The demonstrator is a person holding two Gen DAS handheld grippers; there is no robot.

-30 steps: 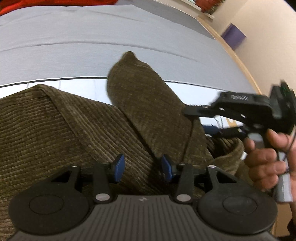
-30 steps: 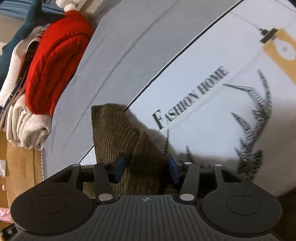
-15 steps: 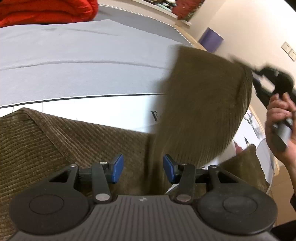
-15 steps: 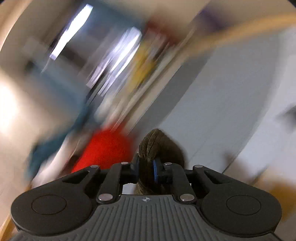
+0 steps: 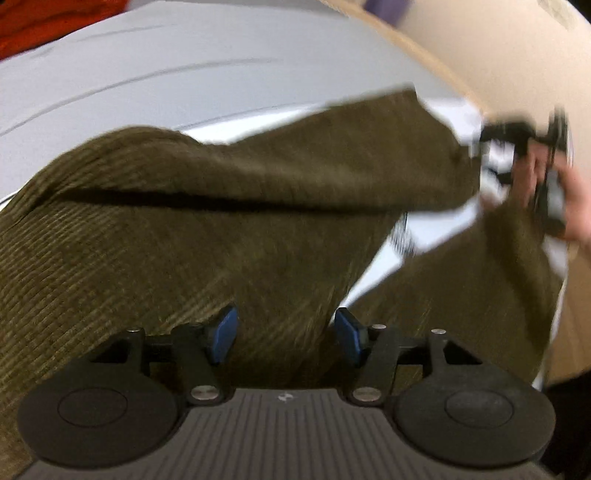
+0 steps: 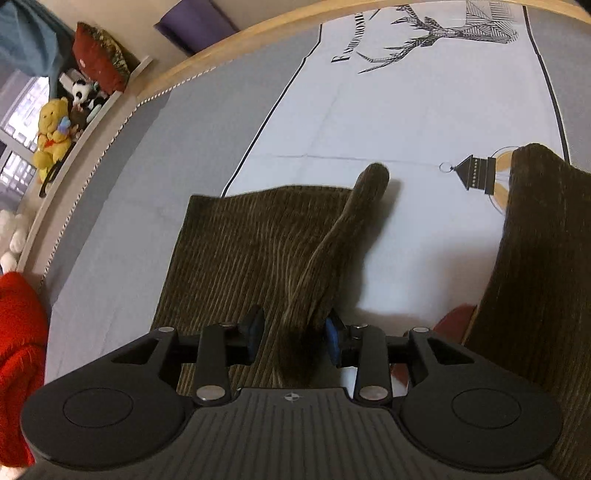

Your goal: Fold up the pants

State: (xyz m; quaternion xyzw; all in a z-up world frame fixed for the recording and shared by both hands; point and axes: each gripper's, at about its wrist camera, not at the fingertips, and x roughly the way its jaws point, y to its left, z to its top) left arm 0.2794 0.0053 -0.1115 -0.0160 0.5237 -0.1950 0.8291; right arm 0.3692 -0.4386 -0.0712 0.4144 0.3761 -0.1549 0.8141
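Olive-brown corduroy pants [image 5: 184, 229] lie on a bed with a grey and white cover [image 5: 147, 81]. My left gripper [image 5: 284, 334] is open, low over the pants with cloth between its blue pads. In the left wrist view my right gripper [image 5: 517, 136] is at the far right, at the end of one stretched-out pant leg. In the right wrist view my right gripper [image 6: 293, 338] has its jaws partly apart around a raised fold of the pants [image 6: 332, 240]. The other leg [image 6: 535, 258] lies at the right.
A red knitted garment [image 6: 18, 350] lies at the left on the bed. A shelf with stuffed toys [image 6: 51, 133] and a red cushion [image 6: 99, 59] runs behind the wooden bed edge [image 6: 258, 29]. The cover [image 6: 406, 110] bears a printed deer and a lantern [image 6: 476, 173].
The right gripper grasped a pant leg end, lifted it and pulled it out to the right; its jaws have now widened around the fold. The left gripper stayed open over the pants.
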